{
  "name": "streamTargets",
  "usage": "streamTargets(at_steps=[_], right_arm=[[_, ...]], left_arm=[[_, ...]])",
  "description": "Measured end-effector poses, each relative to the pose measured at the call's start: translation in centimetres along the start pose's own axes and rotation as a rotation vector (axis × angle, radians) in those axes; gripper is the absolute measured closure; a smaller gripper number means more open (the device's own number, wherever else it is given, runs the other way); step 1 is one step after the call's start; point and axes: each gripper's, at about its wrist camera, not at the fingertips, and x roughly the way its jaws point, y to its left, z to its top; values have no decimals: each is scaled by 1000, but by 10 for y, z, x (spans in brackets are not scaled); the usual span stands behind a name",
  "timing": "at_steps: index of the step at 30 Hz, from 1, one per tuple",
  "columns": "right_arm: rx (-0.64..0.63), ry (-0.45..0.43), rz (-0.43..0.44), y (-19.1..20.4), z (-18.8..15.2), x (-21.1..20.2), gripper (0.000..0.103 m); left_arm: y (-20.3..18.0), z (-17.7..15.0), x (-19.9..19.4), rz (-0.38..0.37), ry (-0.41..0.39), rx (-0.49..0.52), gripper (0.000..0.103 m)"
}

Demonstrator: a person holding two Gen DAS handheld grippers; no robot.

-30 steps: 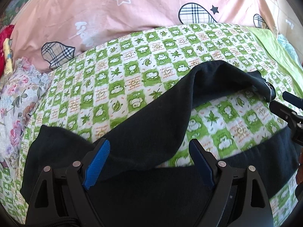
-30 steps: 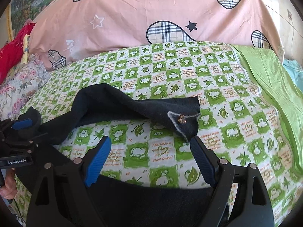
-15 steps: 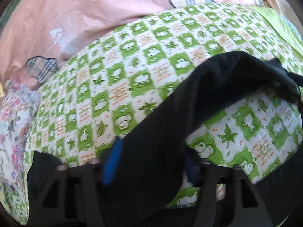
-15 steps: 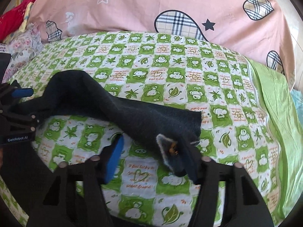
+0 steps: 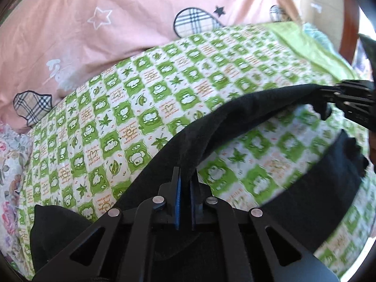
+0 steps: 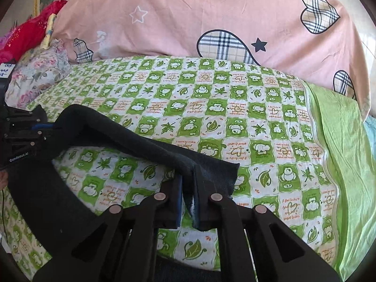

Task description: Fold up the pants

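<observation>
Your left claw (image 5: 185,183) is clamped on the black knit pants (image 5: 235,122), pinching one leg near its crotch end. Your right claw (image 6: 188,185) is pinched on the cuff end of that same leg, where a pale inner hem shows. The leg spans between the two claws, lifted off the green-and-white checked bedsheet (image 6: 211,108); the other leg lies flat on the sheet, nearer you than the raised one.

Progress, as judged: early. Both grips are set, no fold is laid yet. The legs lie apart, with sheet showing between them. Remaining: bring the raised leg over onto the flat one, align the edges, then fold the length. The waistband is not clearly visible.

The pink pillow with plaid hearts (image 6: 211,11) lies beyond the pants, well apart.
</observation>
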Motion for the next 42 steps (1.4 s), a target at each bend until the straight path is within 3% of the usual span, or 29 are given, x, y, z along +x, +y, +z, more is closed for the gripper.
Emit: streamTargets(at_steps=[9,22,28,34,36,39,40,42], right_arm=[[-30,-2,98,-1,-26,-27,96],[-133,-16,118,18,-70,-80,96],[-163,2,103,29,-89,-95,96],[-148,95,79,29,-110,-78,96],[-130,135,77,29,-114,-71,96],[-122,185,74,33,-119,-67,86],[-114,179,85,35,-119,-71,76],[-92,155,106,38,-118,-82,60]], left_arm=[[5,-28,-34,-119,-13,-15,99],[-36,-85,-87,-169,-24,90,99],[-46,-109,-88,-180,3,104,99],[-54,-125,-67,-186,53,93,99],[-53,-130,-60,-193,80,85,93],[-43,-137,-52,-221,136,25,87],[-38,-140,-54,-234,140,2,85],[-28,-143,-62,-238,136,-45,71]])
